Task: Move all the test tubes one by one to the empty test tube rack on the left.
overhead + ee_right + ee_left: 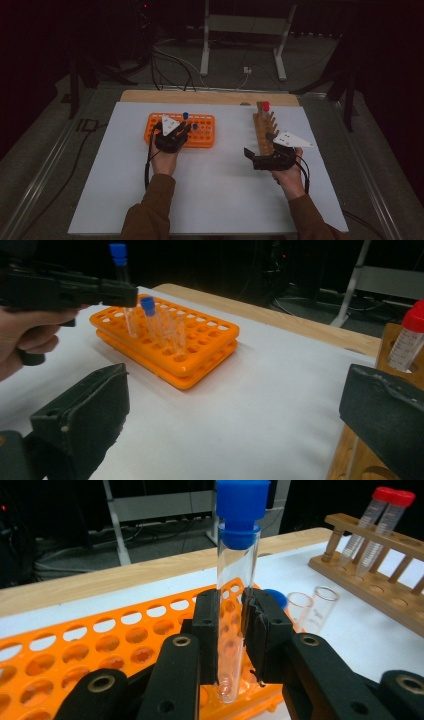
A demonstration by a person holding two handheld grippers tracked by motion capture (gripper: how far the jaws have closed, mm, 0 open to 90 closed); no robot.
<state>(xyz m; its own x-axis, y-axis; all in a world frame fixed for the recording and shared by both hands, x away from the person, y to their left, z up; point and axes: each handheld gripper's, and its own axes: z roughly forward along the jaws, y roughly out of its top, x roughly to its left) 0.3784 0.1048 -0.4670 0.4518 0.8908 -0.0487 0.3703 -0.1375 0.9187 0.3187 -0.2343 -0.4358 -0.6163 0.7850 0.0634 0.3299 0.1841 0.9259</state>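
Left tongs (231, 640) pinching a blue-capped glass tube (235, 605) upright, its base hanging just over the orange rack (100, 645). Lifted clear of a hole or about to drop into one? Can't say. Either way the next move wants the tube kept vertical and centred over its hole. Right tongs (235, 415) spread wide, gripping nothing, idling beside the wooden rack (263, 131) on the white counter (220, 185). The left gripper view catches the pads on the glass; the high view gives the layout: orange rack left, wooden rack with red-capped tubes (265, 106) right.
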